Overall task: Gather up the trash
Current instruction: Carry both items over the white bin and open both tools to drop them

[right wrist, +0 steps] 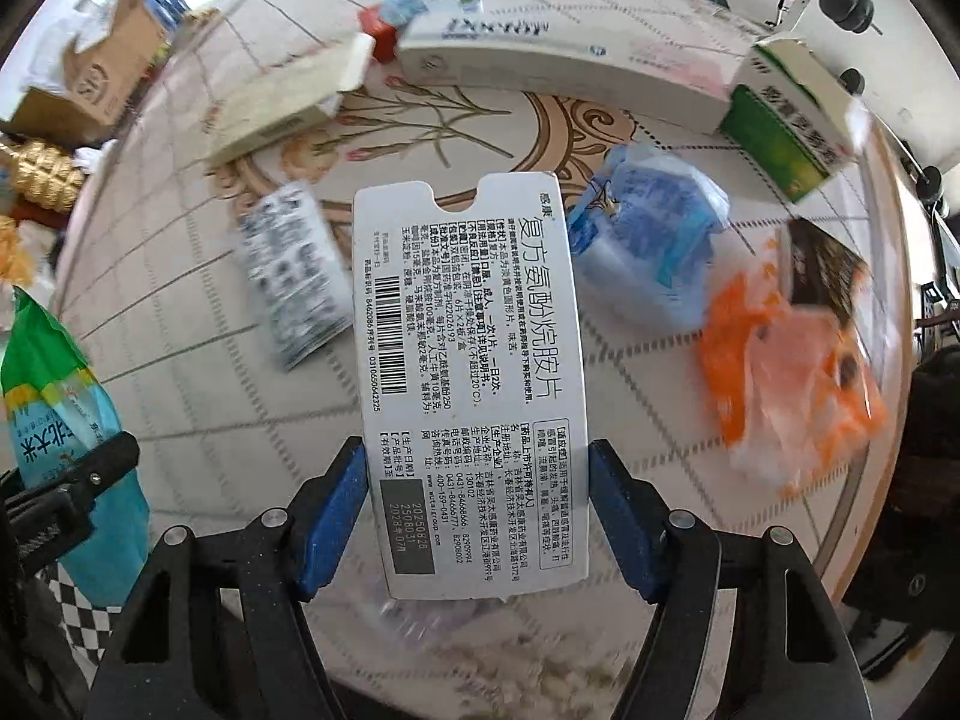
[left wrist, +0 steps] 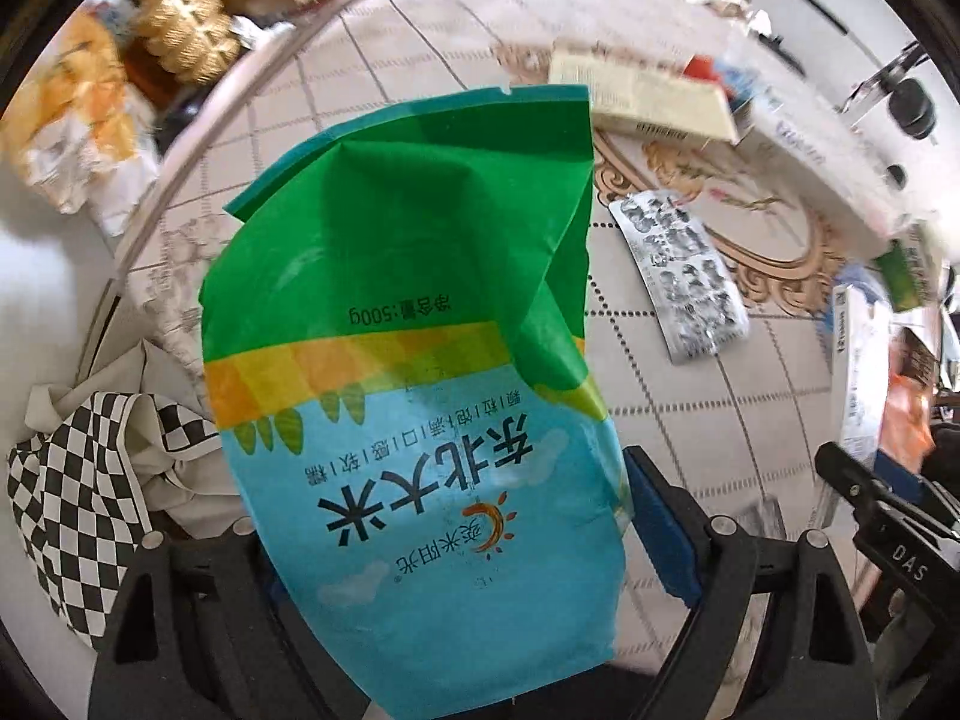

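Observation:
My left gripper (left wrist: 456, 540) is shut on a crumpled green and blue rice bag (left wrist: 408, 312), lifted above the round table (left wrist: 360, 90). The bag hides the left finger; the blue right pad (left wrist: 660, 528) presses its edge. In the right wrist view my right gripper (right wrist: 477, 510) is shut on a flattened white medicine box (right wrist: 468, 330), both blue pads against its long edges, above the patterned tablecloth (right wrist: 180, 360). The rice bag (right wrist: 42, 372) shows there at the far left.
On the table lie a silver blister pack (right wrist: 294, 276), a cream box (right wrist: 282, 114), a long white box (right wrist: 540, 54), a green box (right wrist: 786, 120), a blue wrapper (right wrist: 648, 240) and an orange wrapper (right wrist: 780, 372). A checkered tote (left wrist: 78, 510) sits beside the table.

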`<state>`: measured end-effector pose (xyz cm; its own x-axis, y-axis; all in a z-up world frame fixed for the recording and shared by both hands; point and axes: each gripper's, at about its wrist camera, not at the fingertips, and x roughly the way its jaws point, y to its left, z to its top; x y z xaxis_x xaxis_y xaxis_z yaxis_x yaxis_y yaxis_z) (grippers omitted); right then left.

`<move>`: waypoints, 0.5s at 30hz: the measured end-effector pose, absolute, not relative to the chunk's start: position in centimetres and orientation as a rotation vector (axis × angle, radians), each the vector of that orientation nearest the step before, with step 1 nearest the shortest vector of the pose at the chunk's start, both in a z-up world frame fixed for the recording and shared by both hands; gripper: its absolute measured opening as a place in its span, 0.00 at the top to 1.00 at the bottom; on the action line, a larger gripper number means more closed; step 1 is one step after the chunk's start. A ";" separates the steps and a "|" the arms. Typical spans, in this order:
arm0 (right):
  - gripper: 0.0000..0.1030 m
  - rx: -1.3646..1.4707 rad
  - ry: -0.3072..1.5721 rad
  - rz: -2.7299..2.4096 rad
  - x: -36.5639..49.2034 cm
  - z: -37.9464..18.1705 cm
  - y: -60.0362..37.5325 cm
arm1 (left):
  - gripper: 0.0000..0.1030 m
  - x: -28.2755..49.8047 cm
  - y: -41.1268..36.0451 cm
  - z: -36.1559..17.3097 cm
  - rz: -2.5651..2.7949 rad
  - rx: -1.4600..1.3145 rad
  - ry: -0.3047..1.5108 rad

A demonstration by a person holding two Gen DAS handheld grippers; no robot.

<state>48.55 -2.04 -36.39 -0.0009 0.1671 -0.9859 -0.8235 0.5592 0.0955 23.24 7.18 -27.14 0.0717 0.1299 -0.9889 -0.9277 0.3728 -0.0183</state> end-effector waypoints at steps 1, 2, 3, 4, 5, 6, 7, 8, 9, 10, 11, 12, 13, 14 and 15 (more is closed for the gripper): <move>0.28 -0.615 1.351 0.868 47.4 -35.5 -2.7 | 0.14 21.4 6.8 -26.8 0.954 -0.847 1.208; 0.28 -0.604 1.347 0.875 46.0 -34.8 -3.5 | 0.14 19.7 6.2 -26.3 0.950 -0.843 1.186; 0.28 -0.585 1.343 0.888 44.7 -34.2 -4.2 | 0.14 17.7 5.5 -25.8 0.946 -0.842 1.163; 0.28 -0.576 1.343 0.899 42.4 -33.2 -4.7 | 0.14 15.7 4.7 -25.6 0.943 -0.842 1.144; 0.28 -0.565 1.347 0.912 39.7 -32.1 -6.3 | 0.14 14.0 3.9 -25.6 0.941 -0.845 1.132; 0.28 -0.553 1.355 0.933 38.1 -31.8 -7.2 | 0.14 12.0 3.3 -25.7 0.939 -0.849 1.119; 0.28 -0.549 1.363 0.952 36.2 -31.7 -8.2 | 0.14 10.3 2.4 -25.8 0.939 -0.853 1.112; 0.28 -0.551 1.374 0.964 34.5 -31.1 -9.6 | 0.14 8.1 1.4 -26.4 0.939 -0.863 1.113; 0.28 -0.556 1.402 0.984 32.5 -31.7 -10.4 | 0.14 6.0 0.5 -27.1 0.939 -0.879 1.121; 0.28 -0.563 1.433 1.000 30.6 -32.3 -11.3 | 0.14 4.6 -0.3 -27.7 0.939 -0.895 1.128; 0.28 -0.580 1.472 1.022 28.5 -33.4 -11.9 | 0.14 2.9 -1.2 -28.7 0.938 -0.920 1.139; 0.28 -0.604 1.499 1.041 26.5 -34.3 -12.5 | 0.14 1.7 -1.8 -29.7 0.937 -0.946 1.148; 0.28 -0.623 1.513 1.054 24.9 -34.5 -13.5 | 0.14 0.6 -2.5 -30.8 0.933 -0.974 1.156; 0.28 -0.650 1.527 1.069 23.1 -35.2 -14.1 | 0.14 -0.6 -3.1 -32.2 0.933 -1.005 1.167; 0.28 -0.686 1.553 1.081 21.4 -37.1 -14.4 | 0.14 -1.5 -3.5 -33.5 0.935 -1.031 1.174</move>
<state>21.35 -14.39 -37.06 -0.2614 0.1097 -0.9590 -0.8610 0.4225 0.2831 -1.52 -3.52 -33.52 0.1525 0.0419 -0.9874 -0.9529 0.2714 -0.1357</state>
